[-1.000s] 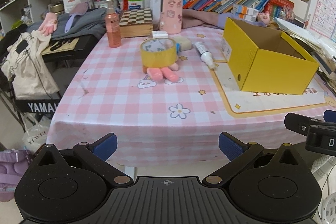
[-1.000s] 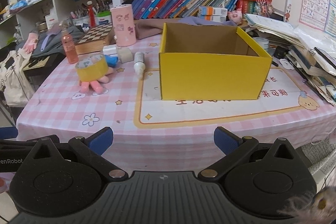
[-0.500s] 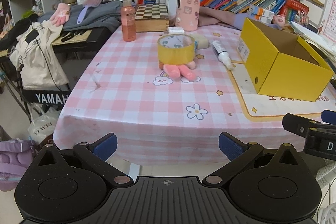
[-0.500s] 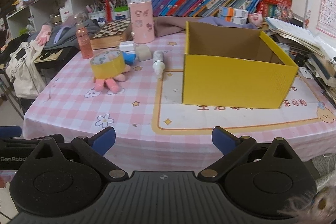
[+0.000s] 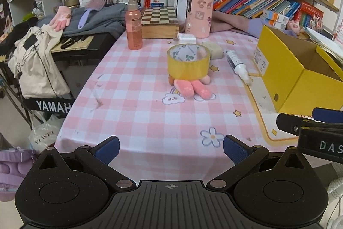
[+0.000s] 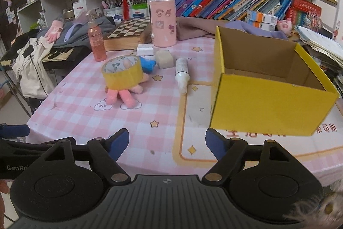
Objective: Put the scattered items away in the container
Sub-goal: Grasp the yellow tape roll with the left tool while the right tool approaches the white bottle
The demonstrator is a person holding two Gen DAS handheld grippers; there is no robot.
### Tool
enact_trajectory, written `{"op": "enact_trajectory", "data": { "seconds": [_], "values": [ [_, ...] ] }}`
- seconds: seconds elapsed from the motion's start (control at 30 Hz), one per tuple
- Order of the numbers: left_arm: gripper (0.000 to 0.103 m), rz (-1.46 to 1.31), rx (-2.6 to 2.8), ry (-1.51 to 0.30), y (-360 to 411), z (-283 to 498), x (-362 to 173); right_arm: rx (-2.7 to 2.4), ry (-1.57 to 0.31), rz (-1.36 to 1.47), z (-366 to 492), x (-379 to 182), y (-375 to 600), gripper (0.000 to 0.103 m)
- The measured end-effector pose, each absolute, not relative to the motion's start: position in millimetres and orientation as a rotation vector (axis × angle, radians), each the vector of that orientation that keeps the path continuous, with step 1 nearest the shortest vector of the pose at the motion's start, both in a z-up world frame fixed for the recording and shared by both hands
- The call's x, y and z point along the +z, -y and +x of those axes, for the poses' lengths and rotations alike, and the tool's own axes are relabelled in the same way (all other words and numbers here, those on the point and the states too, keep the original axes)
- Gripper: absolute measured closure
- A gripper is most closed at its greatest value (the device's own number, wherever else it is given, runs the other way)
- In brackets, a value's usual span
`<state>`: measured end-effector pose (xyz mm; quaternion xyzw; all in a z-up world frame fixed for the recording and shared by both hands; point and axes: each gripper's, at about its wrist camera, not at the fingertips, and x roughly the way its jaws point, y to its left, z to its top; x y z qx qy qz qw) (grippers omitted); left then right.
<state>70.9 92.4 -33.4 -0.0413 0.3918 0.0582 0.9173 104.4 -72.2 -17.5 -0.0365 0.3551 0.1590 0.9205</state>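
1. On the pink-checked desk [image 6: 85, 113] in front of you, a yellow cardboard box [image 6: 270, 104] stands open on a cream mat [image 6: 193, 113] at the right side; no items are visible inside it from either view.
2. Your left tool [image 5: 170, 148] hovers over the near edge of the desk with its blue pads spread apart and nothing between them.
3. Your right tool [image 6: 167, 142] has just been narrowing its jaws, yet they stand apart with nothing between the pads.
4. Left of the box, a roll of yellow tape [image 6: 122, 72] sits on top of a pink plush toy [image 6: 124, 93], whose legs stick out toward you.
5. A white squeeze bottle [image 6: 182, 73] lies on its side between the tape and the box, nozzle pointing toward you.
6. Behind the tape you have a beige block [image 6: 164, 59], a blue item [image 6: 148, 64] touching the roll and a small white charger [image 6: 145, 49].
7. Farther back stand a pink pump bottle [image 6: 97, 41], a pink cylinder with stickers [image 6: 163, 23] and a chessboard box [image 6: 126, 33].
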Motion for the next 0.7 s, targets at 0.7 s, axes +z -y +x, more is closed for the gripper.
{"op": "enact_trajectory", "data": {
  "seconds": [0.7],
  "values": [
    [0.0,-0.064,0.133,-0.799,-108.9,153.7,-39.6,0.305,-0.736,-0.069,215.0,-21.3,35.6,0.034]
  ]
}}
